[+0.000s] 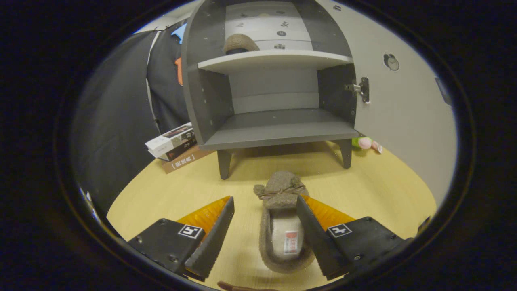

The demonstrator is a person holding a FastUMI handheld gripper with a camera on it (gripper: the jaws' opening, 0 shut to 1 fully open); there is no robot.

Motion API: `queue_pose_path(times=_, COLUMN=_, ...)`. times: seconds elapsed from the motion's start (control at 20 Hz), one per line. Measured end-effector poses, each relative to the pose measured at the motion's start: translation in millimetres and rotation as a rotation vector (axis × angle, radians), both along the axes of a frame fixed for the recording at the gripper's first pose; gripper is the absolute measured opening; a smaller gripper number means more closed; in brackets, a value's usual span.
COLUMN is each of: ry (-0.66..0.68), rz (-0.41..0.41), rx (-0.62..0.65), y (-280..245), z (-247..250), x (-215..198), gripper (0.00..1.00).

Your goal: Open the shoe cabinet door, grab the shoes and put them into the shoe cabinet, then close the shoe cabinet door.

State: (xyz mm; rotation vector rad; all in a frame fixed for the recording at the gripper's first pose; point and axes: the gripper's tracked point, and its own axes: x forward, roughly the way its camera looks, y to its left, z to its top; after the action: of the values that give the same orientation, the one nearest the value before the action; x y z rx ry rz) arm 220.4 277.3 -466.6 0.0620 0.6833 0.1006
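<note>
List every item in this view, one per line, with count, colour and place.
Shoe cabinet: one, dark grey with pale shelves, standing on the table beyond the tongs.
Cabinet door: one, pale grey, swung open to the cabinet's right.
Slipper on shelf: one, brown, on the upper shelf.
Slipper on table: one, brown with a bow, lying between the fingers, toe toward the cabinet.
Books: a small stack, white and brown, left of the cabinet.
Plush toy: one, pink and green, behind the cabinet's right leg.
Table: one, light wood.
Tongs: one pair, open around the table slipper.
</note>
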Motion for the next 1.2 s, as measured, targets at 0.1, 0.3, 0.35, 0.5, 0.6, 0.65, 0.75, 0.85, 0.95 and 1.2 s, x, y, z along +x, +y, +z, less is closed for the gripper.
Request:
queue_pose_path(times=0.1, ry=0.010, rz=-0.009, rx=0.000, y=-1, z=-12, x=5, gripper=0.87)
queue_pose_path(times=0.3, ry=0.036, rz=-0.022, rx=-0.058, y=-1, z=-23, x=6, gripper=0.76)
queue_pose_path(times=0.35, ry=0.038, rz=-0.017, rx=-0.086, y=-3, z=-26, x=6, gripper=0.73)
queue_pose_path(times=0.5, ry=0.105, rz=-0.031, rx=-0.085, y=-6, z=-45, x=2, gripper=0.63)
queue_pose_path(times=0.6, ry=0.126, rz=-0.030, rx=-0.037, y=-5, z=-57, x=10, gripper=0.43)
queue_pose_path(times=0.65, ry=0.156, rz=-0.013, rx=0.003, y=1, z=-65, x=11, gripper=0.33)
queue_pose_path(times=0.75, ry=0.147, rz=-0.007, rx=0.044, y=2, z=-67, x=23, gripper=0.11)
queue_pose_path(times=0.85, ry=0.130, rz=-0.010, rx=0.051, y=-2, z=-62, x=22, gripper=0.09)
queue_pose_path(times=0.95, ry=0.101, rz=-0.016, rx=0.056, y=-5, z=-51, x=15, gripper=0.08)
queue_pose_path(times=1.2, ry=0.034, rz=-0.032, rx=0.042, y=-31, z=-13, x=-5, gripper=0.07)
